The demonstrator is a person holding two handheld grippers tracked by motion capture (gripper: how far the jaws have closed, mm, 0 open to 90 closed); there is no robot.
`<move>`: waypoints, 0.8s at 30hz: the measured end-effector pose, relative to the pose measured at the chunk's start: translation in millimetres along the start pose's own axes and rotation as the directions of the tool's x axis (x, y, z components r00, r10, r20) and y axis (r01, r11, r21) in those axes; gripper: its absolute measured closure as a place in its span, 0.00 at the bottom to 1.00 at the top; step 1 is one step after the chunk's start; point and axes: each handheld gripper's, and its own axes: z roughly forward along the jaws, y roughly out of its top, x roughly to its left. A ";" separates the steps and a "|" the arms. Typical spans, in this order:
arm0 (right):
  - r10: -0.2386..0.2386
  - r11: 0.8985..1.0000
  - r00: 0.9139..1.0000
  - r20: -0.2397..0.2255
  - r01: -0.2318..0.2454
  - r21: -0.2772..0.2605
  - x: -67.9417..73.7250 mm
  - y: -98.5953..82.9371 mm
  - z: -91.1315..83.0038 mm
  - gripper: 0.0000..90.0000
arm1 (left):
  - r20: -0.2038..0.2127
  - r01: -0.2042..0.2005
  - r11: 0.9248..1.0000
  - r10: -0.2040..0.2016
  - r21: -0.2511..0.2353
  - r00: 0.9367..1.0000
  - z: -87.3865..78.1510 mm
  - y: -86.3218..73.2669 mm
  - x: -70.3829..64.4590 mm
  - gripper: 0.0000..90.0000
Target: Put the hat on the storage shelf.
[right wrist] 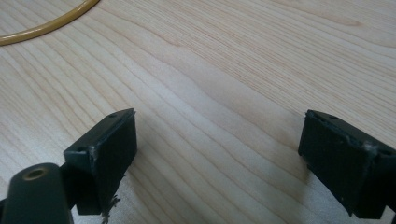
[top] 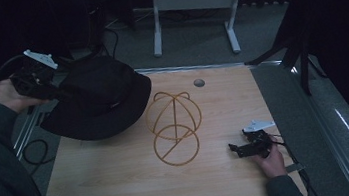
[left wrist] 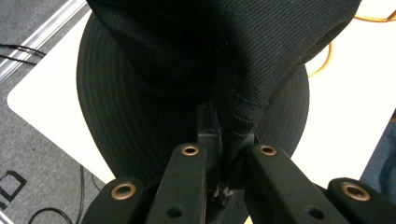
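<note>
A black brimmed hat (top: 99, 99) hangs over the table's left back corner, tilted, held up by its crown. My left gripper (top: 53, 90) is shut on a fold of the crown fabric; in the left gripper view the hat (left wrist: 187, 70) bunches between the jaws at the left gripper (left wrist: 226, 135). A gold wire hat stand (top: 174, 125) with a domed top and ring base stands in the middle of the table. My right gripper (top: 234, 148) rests low at the table's right front, open, with bare wood between the jaws in the right gripper view at the right gripper (right wrist: 219, 154).
The wooden table (top: 122, 185) has a round grommet (top: 199, 82) near its back edge. A piece of the stand's yellow ring (right wrist: 46, 28) shows at top left of the right gripper view. Grey floor, cables and a white table frame (top: 192, 10) lie beyond.
</note>
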 end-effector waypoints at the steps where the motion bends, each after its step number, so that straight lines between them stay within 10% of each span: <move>1: 0.000 1.000 1.000 0.000 0.000 0.000 0.0 0.0 0.0 0.13 | 0.001 0.000 1.000 0.000 -0.001 1.000 -0.5 -0.1 -0.2 0.98; 24: -0.002 1.000 1.000 -0.003 0.002 0.001 0.1 0.1 0.0 0.13 | 0.005 -0.023 0.999 0.023 -0.049 1.000 -15.5 2.9 -7.5 0.98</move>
